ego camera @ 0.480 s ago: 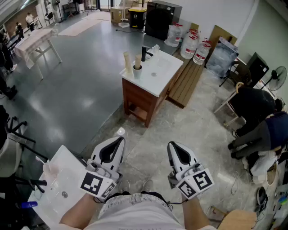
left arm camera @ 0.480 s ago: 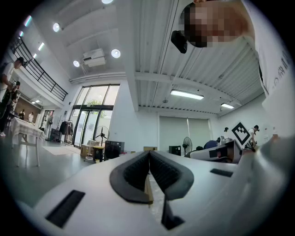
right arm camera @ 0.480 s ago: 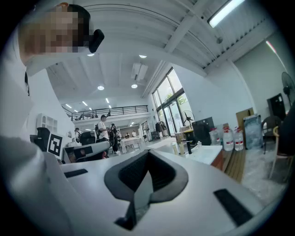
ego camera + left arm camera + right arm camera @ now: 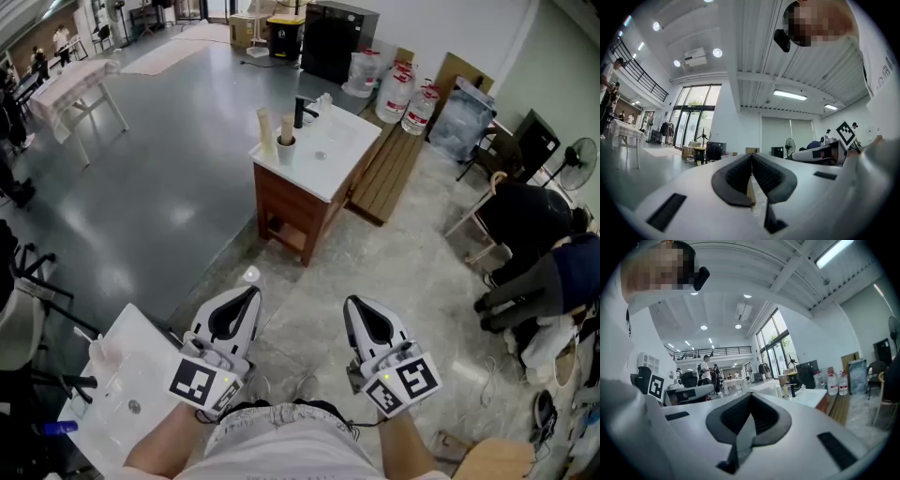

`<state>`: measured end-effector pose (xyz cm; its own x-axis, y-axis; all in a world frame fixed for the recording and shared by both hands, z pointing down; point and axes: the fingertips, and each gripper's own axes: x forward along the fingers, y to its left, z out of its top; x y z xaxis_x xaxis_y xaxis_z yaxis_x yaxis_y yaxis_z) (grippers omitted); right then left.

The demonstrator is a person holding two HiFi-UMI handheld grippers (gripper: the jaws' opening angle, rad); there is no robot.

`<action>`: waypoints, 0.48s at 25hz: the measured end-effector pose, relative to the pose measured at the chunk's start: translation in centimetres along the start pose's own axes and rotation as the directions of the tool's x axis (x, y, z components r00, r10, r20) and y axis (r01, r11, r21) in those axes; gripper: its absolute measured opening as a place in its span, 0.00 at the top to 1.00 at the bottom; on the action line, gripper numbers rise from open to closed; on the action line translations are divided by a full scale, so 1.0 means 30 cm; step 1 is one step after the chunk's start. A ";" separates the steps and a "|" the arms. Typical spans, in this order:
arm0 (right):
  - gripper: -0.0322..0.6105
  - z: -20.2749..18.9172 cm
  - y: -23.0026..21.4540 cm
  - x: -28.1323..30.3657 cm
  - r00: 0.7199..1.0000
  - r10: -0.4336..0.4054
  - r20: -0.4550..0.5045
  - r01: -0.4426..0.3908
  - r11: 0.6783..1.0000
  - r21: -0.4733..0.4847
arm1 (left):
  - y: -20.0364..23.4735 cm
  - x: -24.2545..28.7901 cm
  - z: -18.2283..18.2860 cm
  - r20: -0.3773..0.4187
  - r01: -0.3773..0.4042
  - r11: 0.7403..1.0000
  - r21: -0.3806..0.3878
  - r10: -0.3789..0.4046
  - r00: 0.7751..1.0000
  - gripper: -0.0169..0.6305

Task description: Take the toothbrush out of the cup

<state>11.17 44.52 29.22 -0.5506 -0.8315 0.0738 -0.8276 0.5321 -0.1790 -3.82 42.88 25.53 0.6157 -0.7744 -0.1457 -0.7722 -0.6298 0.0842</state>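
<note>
The toothbrush [image 4: 287,128] stands upright in the white cup [image 4: 286,151] at the corner of the far counter [image 4: 343,159], beside a black tap [image 4: 300,112]. My left gripper [image 4: 251,292] and right gripper [image 4: 350,303] are both clenched on nothing, well apart from it

The white left gripper [image 4: 249,292] and right gripper [image 4: 352,304] bear black-and-white square markers; the table [image 4: 345,157] is white over brown wood.

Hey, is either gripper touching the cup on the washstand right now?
No, the left gripper and right gripper both hang over the floor, well short of the cup on the washstand.
</note>
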 end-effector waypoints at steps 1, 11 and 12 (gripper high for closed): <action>0.94 -0.001 0.001 -0.001 1.000 0.000 -0.001 0.000 1.000 -0.003 | 0.000 -0.001 -0.002 -0.002 0.000 1.000 -0.001 0.000 1.000 0.95; 0.94 -0.007 -0.012 -0.013 1.000 -0.028 -0.012 0.028 0.999 -0.029 | -0.005 -0.008 -0.010 -0.008 -0.005 1.000 0.005 0.005 1.000 0.95; 0.94 -0.007 -0.011 -0.012 0.999 -0.029 -0.013 0.029 0.999 -0.031 | -0.004 -0.009 -0.009 -0.007 -0.006 1.000 0.008 0.006 1.000 0.95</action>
<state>11.62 44.66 29.45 -0.5276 -0.8445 0.0915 -0.8460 0.5126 -0.1467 -3.85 43.16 25.84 0.6120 -0.7787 -0.1380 -0.7773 -0.6245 0.0769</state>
